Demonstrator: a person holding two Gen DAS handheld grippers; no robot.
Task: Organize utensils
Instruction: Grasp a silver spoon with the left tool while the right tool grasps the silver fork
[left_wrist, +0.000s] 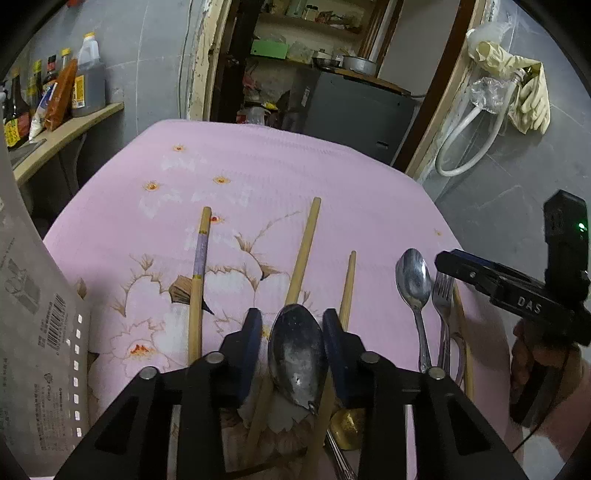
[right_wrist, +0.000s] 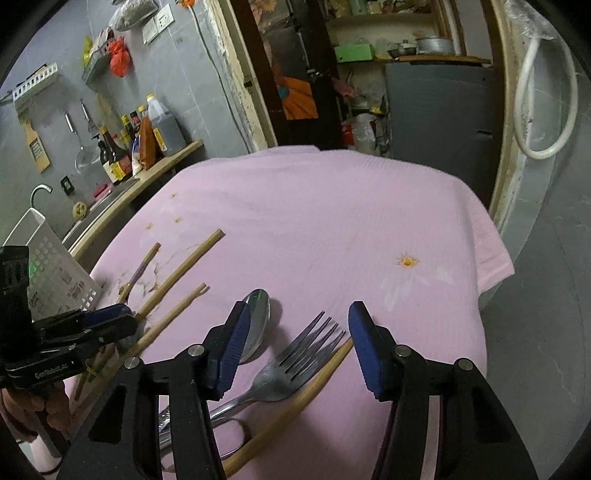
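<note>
Held the left gripper (left_wrist: 293, 332) nearest the lens, pitched steeply down, jaws drawn in close on both sides of the bowl of a dark spoon (left_wrist: 297, 354). Could not tell whether the pads (left_wrist: 253, 334) actually pressed on it. Showed that spoon in the left wrist view only, lying over two chopsticks with a gold-coloured piece (left_wrist: 347, 424) beside its handle.

Held the right gripper (right_wrist: 301, 349) tilted down likewise, jaws spread wide and gripping nothing. Straddled the tines of a fork (right_wrist: 295, 354) and the tip of a chopstick (right_wrist: 295, 398) just beside it. Half hid the bowl of a shiny spoon (right_wrist: 258, 317) behind the left-hand pad (right_wrist: 232, 350). Made that spread plain in the right wrist view alone; gave only a side-on glimpse of it from the other.

Caught the left hand (right_wrist: 44, 402) wrapped around its handle at the frame's lower left, and the right hand (left_wrist: 535, 369) likewise at the other view's right edge.

Counted four chopsticks, two spoons and one fork, all on the pink tablecloth (left_wrist: 332, 177). Picked out, further off, a purple-banded chopstick (left_wrist: 199, 280) and two plain ones (left_wrist: 303, 254) (left_wrist: 349, 284), well apart.

Stood a white perforated basket (right_wrist: 55, 266) at the cloth's left edge. Lined a far shelf with sauce bottles (right_wrist: 118, 155).
</note>
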